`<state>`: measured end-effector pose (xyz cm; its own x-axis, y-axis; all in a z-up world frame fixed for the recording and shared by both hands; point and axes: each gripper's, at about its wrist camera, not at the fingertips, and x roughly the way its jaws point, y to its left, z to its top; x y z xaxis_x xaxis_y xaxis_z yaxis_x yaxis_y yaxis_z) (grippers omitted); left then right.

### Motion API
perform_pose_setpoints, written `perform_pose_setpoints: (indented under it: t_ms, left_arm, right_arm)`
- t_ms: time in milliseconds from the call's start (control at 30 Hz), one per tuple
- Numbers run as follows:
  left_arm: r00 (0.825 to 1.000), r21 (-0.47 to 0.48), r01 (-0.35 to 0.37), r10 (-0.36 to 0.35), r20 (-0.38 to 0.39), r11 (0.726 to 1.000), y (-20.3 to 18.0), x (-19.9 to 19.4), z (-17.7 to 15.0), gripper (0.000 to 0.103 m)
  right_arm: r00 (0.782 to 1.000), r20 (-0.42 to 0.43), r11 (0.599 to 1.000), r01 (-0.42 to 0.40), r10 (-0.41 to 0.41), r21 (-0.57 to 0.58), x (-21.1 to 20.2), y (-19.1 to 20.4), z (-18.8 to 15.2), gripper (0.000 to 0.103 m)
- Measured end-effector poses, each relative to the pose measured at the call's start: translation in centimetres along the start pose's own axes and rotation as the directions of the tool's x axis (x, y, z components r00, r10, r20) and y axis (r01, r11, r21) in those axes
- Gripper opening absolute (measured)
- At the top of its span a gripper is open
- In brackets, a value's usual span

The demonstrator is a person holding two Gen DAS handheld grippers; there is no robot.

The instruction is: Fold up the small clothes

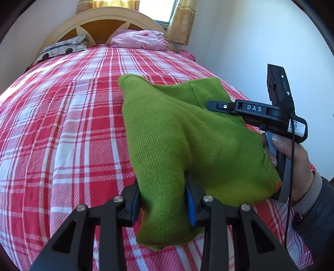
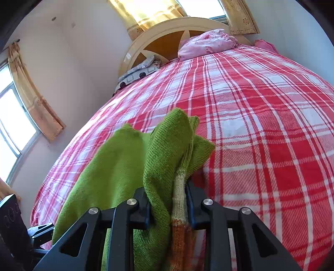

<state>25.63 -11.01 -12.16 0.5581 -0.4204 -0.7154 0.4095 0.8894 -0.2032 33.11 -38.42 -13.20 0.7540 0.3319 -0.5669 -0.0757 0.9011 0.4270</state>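
A small green knit garment (image 1: 183,141) hangs lifted above the red-and-white plaid bed (image 1: 62,125). My left gripper (image 1: 163,200) is shut on its near part, the cloth bunched between the blue pads (image 1: 191,208). My right gripper (image 1: 221,106) shows at the right of the left wrist view, held in a hand, gripping the garment's other side. In the right wrist view my right gripper (image 2: 168,200) is shut on the green knit (image 2: 162,150) with a cream and orange striped band (image 2: 179,200) between the fingers.
The plaid bedcover (image 2: 261,125) stretches ahead to a cream headboard (image 1: 100,18). A pink bundle (image 1: 139,40) and a patterned pillow (image 1: 64,47) lie at the head. A white wall (image 1: 250,41) runs along the bed's right side. Curtained windows (image 2: 23,108) are on the left.
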Motion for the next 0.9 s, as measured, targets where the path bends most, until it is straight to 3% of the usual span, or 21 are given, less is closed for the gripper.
perform_pose_setpoints:
  t_ms: [467, 900]
  left_arm:
    - [0.998, 0.037, -0.031, 0.029, 0.058, 0.999, -0.2, -5.8, -1.8, 0.034]
    - [0.987, 0.0, -0.096, 0.095, 0.128, 0.995, 2.4, -11.7, -3.8, 0.034]
  right_arm:
    - [0.993, 0.023, 0.993, -0.116, 0.116, 0.011, -2.2, 4.1, -2.8, 0.026]
    - [0.968, -0.027, 0.968, -0.249, 0.248, -0.023, -0.4, 11.2, -4.1, 0.026]
